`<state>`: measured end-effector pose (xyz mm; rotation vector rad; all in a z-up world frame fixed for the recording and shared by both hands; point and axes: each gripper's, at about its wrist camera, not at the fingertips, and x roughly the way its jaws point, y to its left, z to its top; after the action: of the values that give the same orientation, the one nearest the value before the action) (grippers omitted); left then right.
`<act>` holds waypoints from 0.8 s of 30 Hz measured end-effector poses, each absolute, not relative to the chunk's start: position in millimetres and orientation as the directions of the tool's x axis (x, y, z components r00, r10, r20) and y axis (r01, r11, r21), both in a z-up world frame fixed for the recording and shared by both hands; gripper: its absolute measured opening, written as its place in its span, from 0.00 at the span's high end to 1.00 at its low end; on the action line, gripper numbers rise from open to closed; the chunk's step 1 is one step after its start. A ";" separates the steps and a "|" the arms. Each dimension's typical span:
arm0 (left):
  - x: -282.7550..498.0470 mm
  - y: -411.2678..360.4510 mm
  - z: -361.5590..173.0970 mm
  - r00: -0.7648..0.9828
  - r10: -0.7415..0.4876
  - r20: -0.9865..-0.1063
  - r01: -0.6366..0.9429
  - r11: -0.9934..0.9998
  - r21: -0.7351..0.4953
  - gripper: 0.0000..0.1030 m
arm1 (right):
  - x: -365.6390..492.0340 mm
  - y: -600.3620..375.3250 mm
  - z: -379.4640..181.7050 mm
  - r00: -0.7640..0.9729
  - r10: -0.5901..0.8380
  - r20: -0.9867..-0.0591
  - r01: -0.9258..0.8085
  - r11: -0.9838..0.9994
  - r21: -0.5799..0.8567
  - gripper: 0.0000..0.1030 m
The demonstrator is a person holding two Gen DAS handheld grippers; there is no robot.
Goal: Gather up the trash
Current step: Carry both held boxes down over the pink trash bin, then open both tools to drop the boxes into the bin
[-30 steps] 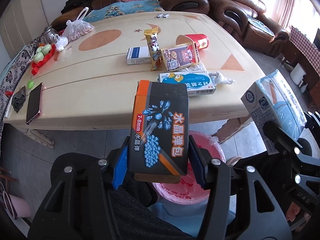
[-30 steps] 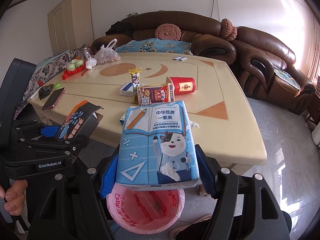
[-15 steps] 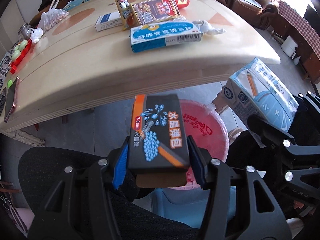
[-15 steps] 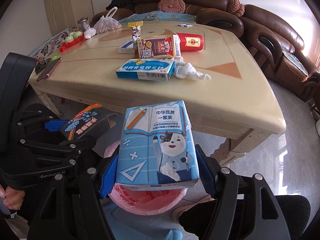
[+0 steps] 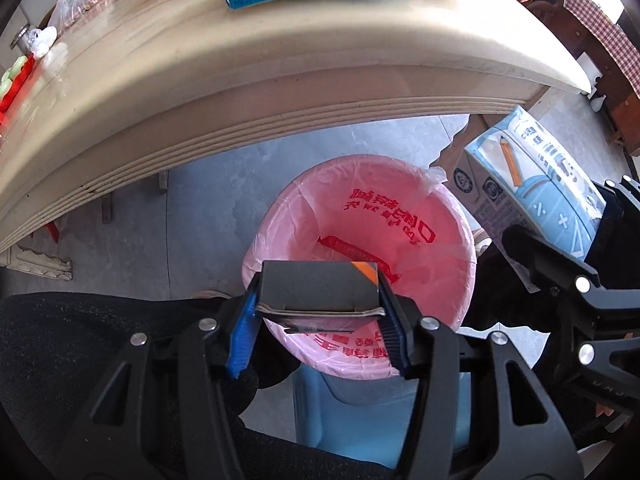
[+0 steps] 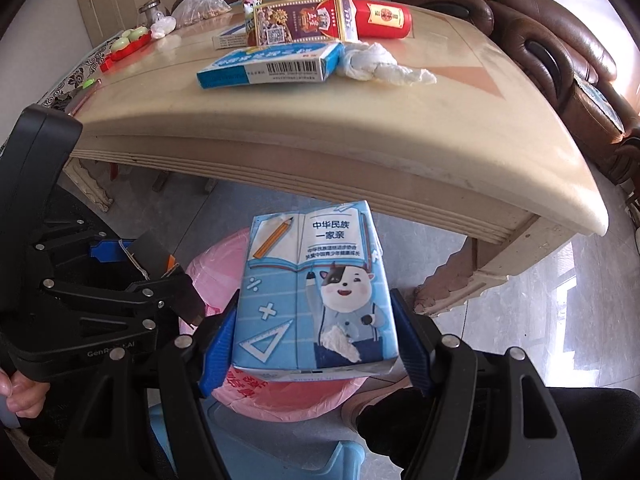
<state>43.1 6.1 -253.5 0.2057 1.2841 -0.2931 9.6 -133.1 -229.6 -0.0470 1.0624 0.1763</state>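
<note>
My left gripper (image 5: 318,320) is shut on a black box with an orange corner (image 5: 318,288), held end-on right over the mouth of the pink-lined trash bin (image 5: 448,216). My right gripper (image 6: 314,344) is shut on a light blue tissue pack with a cartoon cow (image 6: 316,288), and this tissue pack (image 5: 532,184) hangs at the bin's right rim. Part of the pink bin (image 6: 216,276) shows below and behind the pack. The left gripper with the black box (image 6: 154,256) appears at the left of the right wrist view.
The beige table's edge (image 6: 360,160) overhangs just beyond the bin. On it lie a blue-and-white box (image 6: 268,66), a crumpled white tissue (image 6: 376,64), a red can (image 6: 384,20) and other packets. A blue stool (image 5: 380,412) sits under the bin. A brown sofa (image 6: 560,48) stands at the right.
Both grippers have dropped from table height to below the table edge and tipped downward. The black box now points into the bin, and the tissue pack has come down beside it.
</note>
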 end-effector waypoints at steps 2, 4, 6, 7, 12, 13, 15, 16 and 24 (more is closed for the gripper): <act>47.6 7.5 -261.3 0.236 -0.097 -0.967 0.324 0.946 -0.016 0.49 | 15.3 -134.1 -238.8 0.455 0.121 -0.882 -0.164 0.985 0.051 0.34; 51.6 8.4 -269.8 0.216 -0.094 -0.972 0.318 0.948 -0.021 0.49 | 20.6 -133.8 -249.6 0.430 0.126 -0.894 -0.166 0.984 0.059 0.34; 56.4 8.8 -278.4 0.193 -0.095 -0.977 0.313 0.949 -0.030 0.49 | 27.0 -132.5 -260.8 0.404 0.128 -0.906 -0.169 0.984 0.063 0.34; 58.3 9.2 -282.1 0.181 -0.095 -0.979 0.309 0.950 -0.035 0.49 | 30.9 -132.7 -266.2 0.391 0.127 -0.911 -0.172 0.983 0.064 0.34; 71.8 10.5 -302.4 0.106 -0.082 -0.991 0.278 0.959 -0.050 0.49 | 43.3 -133.4 -291.6 0.327 0.138 -0.935 -0.170 0.982 0.086 0.34; 74.7 10.6 -306.0 0.091 -0.080 -0.993 0.272 0.961 -0.053 0.49 | 45.6 -134.3 -296.2 0.315 0.141 -0.938 -0.168 0.982 0.091 0.34; 79.5 9.6 -311.3 0.061 -0.071 -0.996 0.260 0.964 -0.053 0.49 | 50.5 -135.6 -304.2 0.294 0.141 -0.945 -0.166 0.982 0.095 0.34; 82.2 8.0 -314.2 0.052 -0.070 -0.996 0.258 0.965 -0.054 0.49 | 53.2 -135.3 -307.6 0.282 0.138 -0.949 -0.161 0.982 0.095 0.34; 99.6 1.9 -347.3 -0.051 -0.052 -0.997 0.241 0.968 -0.063 0.49 | 68.0 -132.4 -346.8 0.187 0.133 -0.973 -0.163 0.981 0.103 0.34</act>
<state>99.6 1.9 -347.3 0.1480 1.6060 -0.2393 68.0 -132.4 -346.8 -0.0259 1.3665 0.2084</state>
